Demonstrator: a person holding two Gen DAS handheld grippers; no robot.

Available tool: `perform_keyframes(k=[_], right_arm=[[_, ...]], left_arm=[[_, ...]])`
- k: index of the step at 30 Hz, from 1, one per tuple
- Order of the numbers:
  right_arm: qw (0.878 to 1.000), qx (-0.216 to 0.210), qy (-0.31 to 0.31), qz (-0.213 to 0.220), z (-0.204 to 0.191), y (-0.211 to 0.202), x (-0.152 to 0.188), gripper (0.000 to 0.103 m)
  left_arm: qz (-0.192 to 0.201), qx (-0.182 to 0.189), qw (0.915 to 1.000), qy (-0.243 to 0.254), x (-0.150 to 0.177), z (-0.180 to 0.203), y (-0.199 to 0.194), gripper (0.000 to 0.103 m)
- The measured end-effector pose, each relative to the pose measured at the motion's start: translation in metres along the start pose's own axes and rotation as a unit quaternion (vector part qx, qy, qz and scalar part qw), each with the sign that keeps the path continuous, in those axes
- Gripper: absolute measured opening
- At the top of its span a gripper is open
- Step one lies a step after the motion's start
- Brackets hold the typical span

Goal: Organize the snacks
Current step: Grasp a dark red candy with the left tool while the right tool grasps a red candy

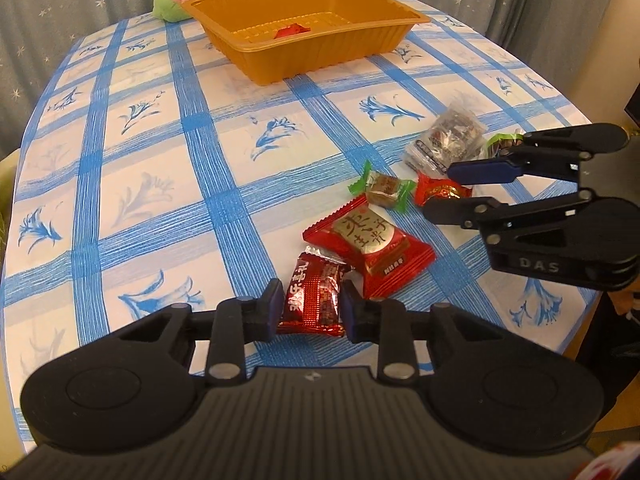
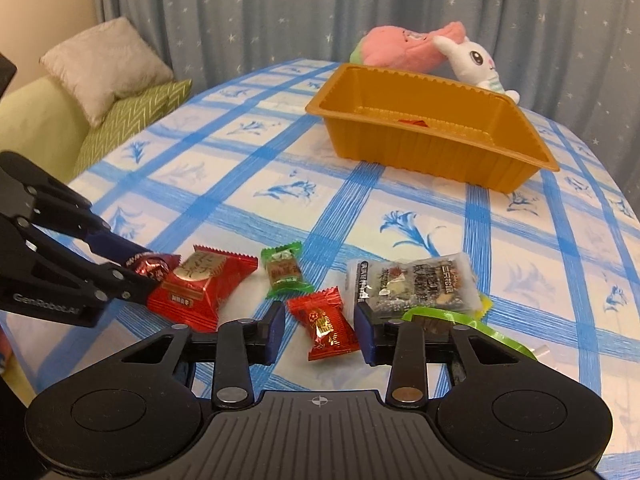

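Your left gripper pinches the dark red candy between its pads, ready for the gold tray far ahead; your right gripper brackets the small red candy, jaws not visibly touching, half-closed

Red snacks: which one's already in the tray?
The small red snack on the orange tray floor; the other red ones lie on the tablecloth.

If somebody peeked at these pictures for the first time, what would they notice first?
Probably the big orange tray at the far end of the blue checked tablecloth, with one red sweet inside. Next, the shiny snacks scattered near the front, where the left gripper pinches a dark red packet and the right gripper straddles a red candy.
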State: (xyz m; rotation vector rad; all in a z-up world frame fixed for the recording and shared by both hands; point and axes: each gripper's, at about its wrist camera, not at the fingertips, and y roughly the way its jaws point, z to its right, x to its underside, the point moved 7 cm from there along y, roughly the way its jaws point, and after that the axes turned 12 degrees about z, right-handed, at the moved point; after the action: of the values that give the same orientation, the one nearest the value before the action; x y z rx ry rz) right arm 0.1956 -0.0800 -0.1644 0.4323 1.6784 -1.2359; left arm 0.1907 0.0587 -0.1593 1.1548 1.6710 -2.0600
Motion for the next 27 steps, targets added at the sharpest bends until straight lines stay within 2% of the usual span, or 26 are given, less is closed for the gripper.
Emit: perform_keyframes(k=[5, 13, 18, 27], right_arm=[[1.000, 0.001, -0.007, -0.009, -0.001, 0.005, 0.006, 0.034], [1.000, 0.006, 0.003, -0.002, -0.001, 0.001, 0.006, 0.022], [1.000, 0.008, 0.006, 0.004, 0.000, -0.007, 0.005, 0.022], [0.999, 0.012, 0.024, 0.025, 0.000, -0.026, -0.005, 0.022]], left_arm=[[0.008, 0.000, 1.0000, 0.000, 0.000, 0.000, 0.001, 0.028], [0.011, -0.006, 0.9999, -0.009, -0.001, -0.002, 0.001, 0.025], [0.015, -0.021, 0.9995, -0.015, -0.003, -0.005, -0.003, 0.025], [0.052, -0.058, 0.9962, -0.040, -0.023, -0.012, -0.027, 0.024]])
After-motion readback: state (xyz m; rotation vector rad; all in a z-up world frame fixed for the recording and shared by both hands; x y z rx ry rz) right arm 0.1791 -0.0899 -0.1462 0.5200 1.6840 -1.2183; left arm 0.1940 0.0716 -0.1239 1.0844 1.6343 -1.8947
